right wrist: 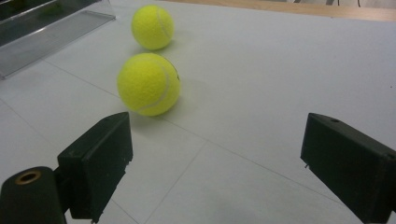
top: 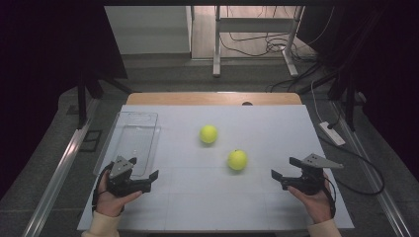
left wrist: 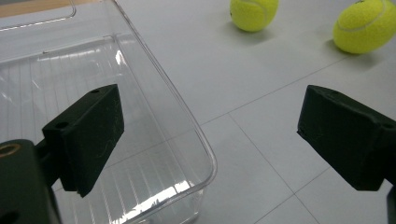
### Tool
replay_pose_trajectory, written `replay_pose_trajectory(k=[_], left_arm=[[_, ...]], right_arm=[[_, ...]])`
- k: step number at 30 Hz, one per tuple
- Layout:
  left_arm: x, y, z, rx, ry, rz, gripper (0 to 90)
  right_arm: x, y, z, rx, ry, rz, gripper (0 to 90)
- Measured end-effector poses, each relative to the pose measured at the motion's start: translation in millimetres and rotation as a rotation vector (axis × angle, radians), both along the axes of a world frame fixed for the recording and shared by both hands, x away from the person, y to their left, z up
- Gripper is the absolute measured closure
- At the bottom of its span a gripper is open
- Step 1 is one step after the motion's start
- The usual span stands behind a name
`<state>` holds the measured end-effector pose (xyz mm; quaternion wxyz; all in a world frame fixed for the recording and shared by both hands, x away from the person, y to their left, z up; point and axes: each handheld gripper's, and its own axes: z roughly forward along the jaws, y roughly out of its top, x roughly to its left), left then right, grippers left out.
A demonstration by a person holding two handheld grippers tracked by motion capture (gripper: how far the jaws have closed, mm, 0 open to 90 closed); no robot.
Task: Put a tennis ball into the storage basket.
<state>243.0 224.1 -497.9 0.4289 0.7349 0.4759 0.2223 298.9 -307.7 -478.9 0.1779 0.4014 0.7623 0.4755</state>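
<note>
1. We saw two tennis balls lying loose on the white desk [top: 217, 197]: the nearer ball [top: 237, 160] sat towards our right, the farther ball [top: 209, 134] sat beyond it and a little left, the two apart from each other.
2. We held the right tool [top: 282, 168] with its jaws standing wide and nothing between them; the nearer ball lay ahead of it and to its left.
3. We held the left tool [top: 144, 168] just as wide and empty, at the near corner of the clear plastic tray [top: 129, 116].
4. We judged the right tool the closer of the two to the nearer ball, so a grasp would fall to it.
5. The tray lay to the left of both balls, so a carry would run leftwards across the desk.
</note>
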Motion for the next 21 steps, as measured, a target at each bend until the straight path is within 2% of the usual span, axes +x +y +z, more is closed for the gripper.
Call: replay_pose_trajectory(k=[11,21], left_arm=[[3.8,-1.3,0.5,-0.004,0.003,-0.001,8.2],[1.3,-4.5,2.8,0.009,0.002,-0.003,8.2]], right_arm=[[-0.9,-2.3,-1.5,0.01,0.006,-0.014,10.1],[0.7,0.7,-5.7,-0.004,0.012,-0.006,11.1]])
